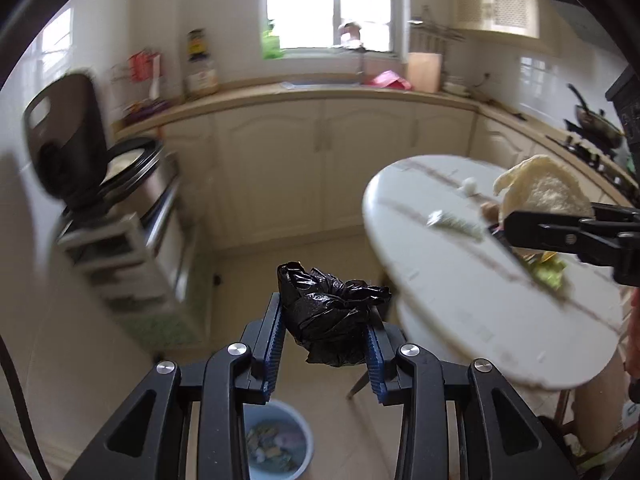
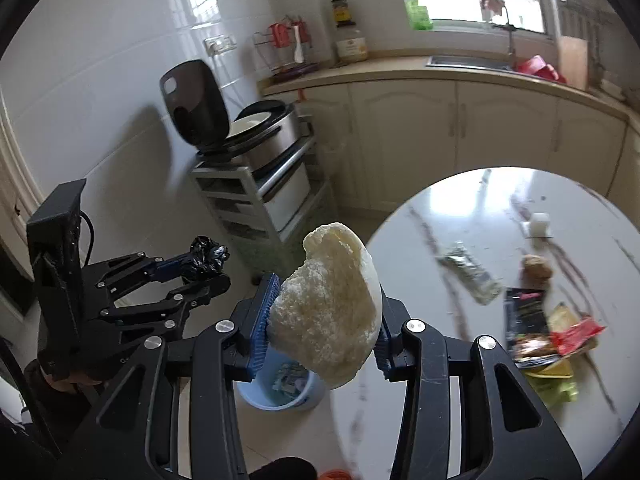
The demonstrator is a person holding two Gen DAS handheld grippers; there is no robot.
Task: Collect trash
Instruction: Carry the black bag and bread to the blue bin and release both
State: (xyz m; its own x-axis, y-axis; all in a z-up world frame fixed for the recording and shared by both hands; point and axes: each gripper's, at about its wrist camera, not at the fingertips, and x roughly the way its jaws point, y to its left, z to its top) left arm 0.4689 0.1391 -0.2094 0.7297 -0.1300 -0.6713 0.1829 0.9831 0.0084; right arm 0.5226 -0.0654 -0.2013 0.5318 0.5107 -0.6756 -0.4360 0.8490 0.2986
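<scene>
My left gripper (image 1: pixel 326 320) is shut on a crumpled black plastic bag (image 1: pixel 330 314), held in the air above a light blue trash bin (image 1: pixel 276 440) on the floor. It also shows in the right wrist view (image 2: pixel 200 266) with the bag (image 2: pixel 206 258). My right gripper (image 2: pixel 324 312) is shut on a pale yellow pomelo peel (image 2: pixel 330 308), held over the table edge and the bin (image 2: pixel 280 388). In the left wrist view the right gripper (image 1: pixel 516 224) holds the peel (image 1: pixel 540 188) over the round white table (image 1: pixel 460 280).
On the table lie a foil wrapper (image 2: pixel 470 272), a brown lump (image 2: pixel 536 268), a white cube (image 2: pixel 538 224) and a pile of snack packets (image 2: pixel 548 340). A rice cooker with open lid (image 2: pixel 240 120) stands on a drawer unit (image 2: pixel 260 200). Kitchen cabinets (image 2: pixel 460 128) line the back.
</scene>
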